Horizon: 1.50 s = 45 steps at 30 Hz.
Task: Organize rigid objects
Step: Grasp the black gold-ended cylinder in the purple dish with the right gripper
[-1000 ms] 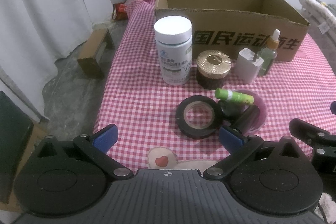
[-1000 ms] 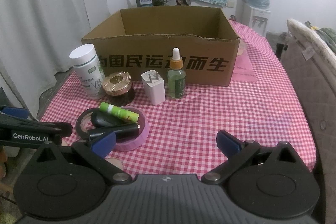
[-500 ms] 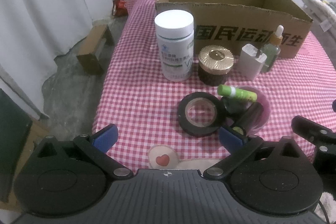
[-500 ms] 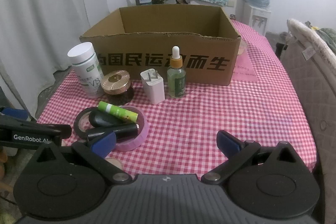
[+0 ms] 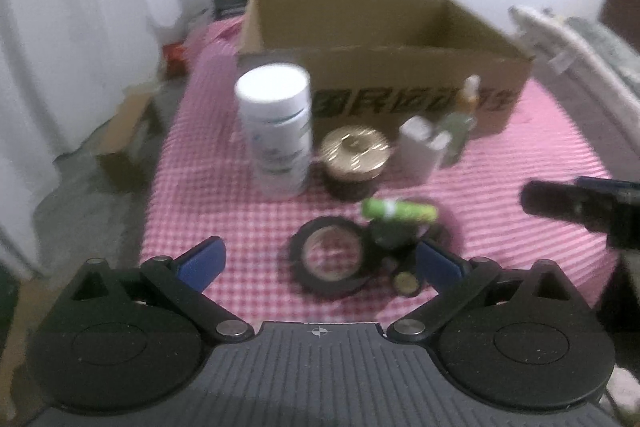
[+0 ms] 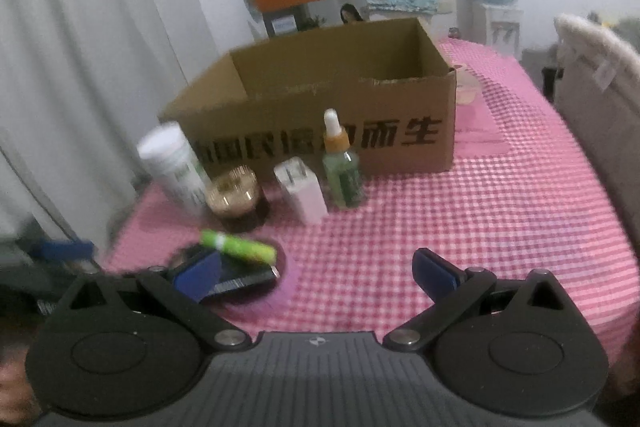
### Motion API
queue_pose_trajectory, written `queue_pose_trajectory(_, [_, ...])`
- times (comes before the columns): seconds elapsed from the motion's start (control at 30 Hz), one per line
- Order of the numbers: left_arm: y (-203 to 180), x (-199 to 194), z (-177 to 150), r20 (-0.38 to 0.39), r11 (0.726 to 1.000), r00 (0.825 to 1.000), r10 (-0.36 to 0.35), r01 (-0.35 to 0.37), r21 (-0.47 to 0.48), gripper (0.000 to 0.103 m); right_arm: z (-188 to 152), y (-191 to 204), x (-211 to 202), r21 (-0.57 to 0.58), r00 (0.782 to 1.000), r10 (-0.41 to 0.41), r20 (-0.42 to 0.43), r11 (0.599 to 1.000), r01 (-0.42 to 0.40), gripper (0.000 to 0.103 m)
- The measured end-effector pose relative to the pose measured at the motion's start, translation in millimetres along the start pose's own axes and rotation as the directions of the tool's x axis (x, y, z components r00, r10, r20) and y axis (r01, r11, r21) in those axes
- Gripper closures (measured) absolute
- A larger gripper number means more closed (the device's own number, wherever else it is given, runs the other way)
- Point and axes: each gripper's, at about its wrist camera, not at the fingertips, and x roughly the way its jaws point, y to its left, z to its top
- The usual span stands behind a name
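Still pre-grasp: both your left gripper (image 5: 318, 261) and right gripper (image 6: 316, 273) spread empty, so pick the glue stick (image 6: 239, 249) for the cardboard box (image 6: 320, 107).

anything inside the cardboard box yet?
The cardboard box is open-topped; its visible inner walls are bare, with nothing sticking up. The front wall hides the floor, so low items inside can't be ruled out.

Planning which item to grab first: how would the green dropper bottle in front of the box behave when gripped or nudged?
The dropper bottle is tall and narrow, so a nudge probably tips it. It looks like glass: likely rigid, smooth, perhaps slippery. The white charger stands close, so it may get bumped.
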Motion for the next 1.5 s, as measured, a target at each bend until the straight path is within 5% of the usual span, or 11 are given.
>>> queue_pose_trajectory(0.1, [-3.4,2.5,1.4,0.001,0.998,0.998,-0.067,0.067,0.020,0.008,10.0,-8.4,3.6,0.079,0.994,0.110,-0.019,0.991,-0.109,0.007])
queue_pose_trajectory(0.17, [-8.9,5.7,1.1,-0.012,0.994,0.995,-0.097,0.097,0.046,0.017,12.5,-12.0,11.4,0.139,0.983,0.177,-0.054,0.976,-0.169,0.024])
queue_pose_trajectory(0.27, [-19.0,13.0,-1.7,-0.055,0.987,0.990,-0.132,0.136,0.081,0.039,13.1,-11.4,30.2,0.208,0.959,0.255,-0.128,0.952,-0.225,0.036])
queue_pose_trajectory(0.57, [-33.6,21.4,-7.2,-0.106,0.972,0.977,-0.185,0.197,0.129,0.076,10.6,-2.4,65.5,0.239,0.914,0.297,-0.277,0.942,-0.234,0.064])
queue_pose_trajectory(0.87, [-41.0,32.1,-0.9,-0.143,0.958,0.966,-0.214,0.236,0.164,0.081,11.7,-2.6,89.1,0.239,0.886,0.266,-0.381,0.954,-0.184,0.070])
queue_pose_trajectory(1.33, [-49.7,50.7,12.3,-0.188,0.957,0.961,-0.205,0.237,0.167,0.080,18.0,-8.1,107.8,0.251,0.862,0.262,-0.433,0.954,-0.164,0.070])
queue_pose_trajectory(1.5, [-48.5,47.3,9.4,-0.160,0.963,0.969,-0.190,0.216,0.161,0.082,17.9,-18.9,96.3,0.282,0.868,0.290,-0.402,0.942,-0.184,0.083])
